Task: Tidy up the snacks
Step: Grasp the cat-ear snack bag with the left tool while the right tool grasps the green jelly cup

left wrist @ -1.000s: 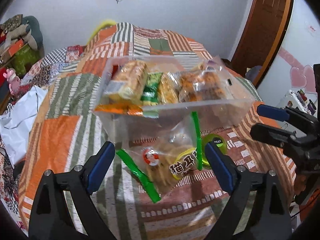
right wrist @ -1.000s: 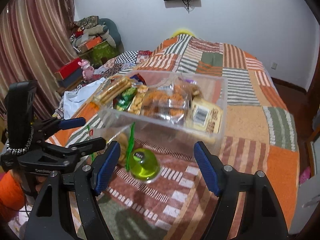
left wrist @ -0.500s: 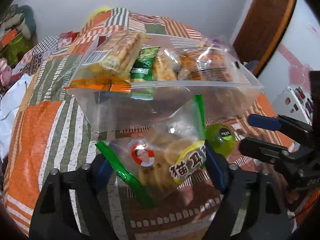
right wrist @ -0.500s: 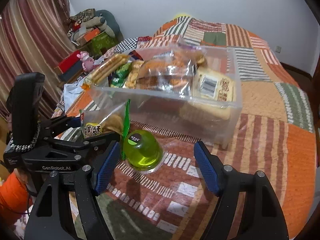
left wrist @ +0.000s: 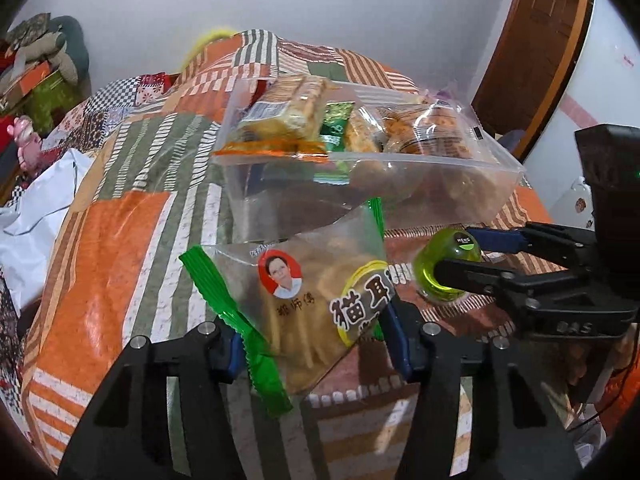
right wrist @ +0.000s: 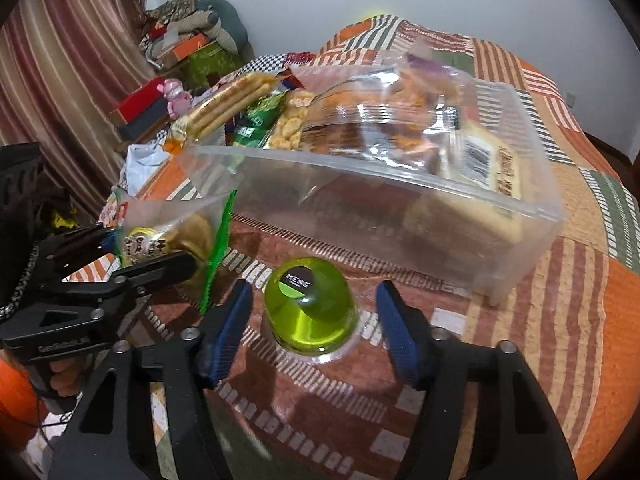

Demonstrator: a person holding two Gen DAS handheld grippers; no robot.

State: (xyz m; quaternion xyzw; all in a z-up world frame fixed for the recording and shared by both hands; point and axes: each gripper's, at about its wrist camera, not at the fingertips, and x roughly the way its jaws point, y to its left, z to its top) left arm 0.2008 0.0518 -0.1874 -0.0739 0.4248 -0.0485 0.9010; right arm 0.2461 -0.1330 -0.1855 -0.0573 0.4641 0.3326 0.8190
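A clear plastic bin (left wrist: 420,188) filled with several snack packs stands on the patchwork bed; it also shows in the right wrist view (right wrist: 400,216). My left gripper (left wrist: 316,346) is shut on a clear snack bag with green edges (left wrist: 308,300) and holds it up off the bed in front of the bin; the bag also shows in the right wrist view (right wrist: 176,236). My right gripper (right wrist: 312,332) is open, its fingers on either side of a green jelly cup (right wrist: 310,308) standing upside down on the bed. The cup also shows in the left wrist view (left wrist: 444,268).
The patchwork quilt (left wrist: 120,240) covers the bed. A white cloth (left wrist: 36,216) lies at the bed's left edge. Boxes and a pink toy (right wrist: 176,94) sit by the curtain on the left. A brown door (left wrist: 540,40) is at the right.
My left gripper has closed on the snack bag and lifted it. My right gripper has moved forward so that its open fingers now flank the green jelly cup.
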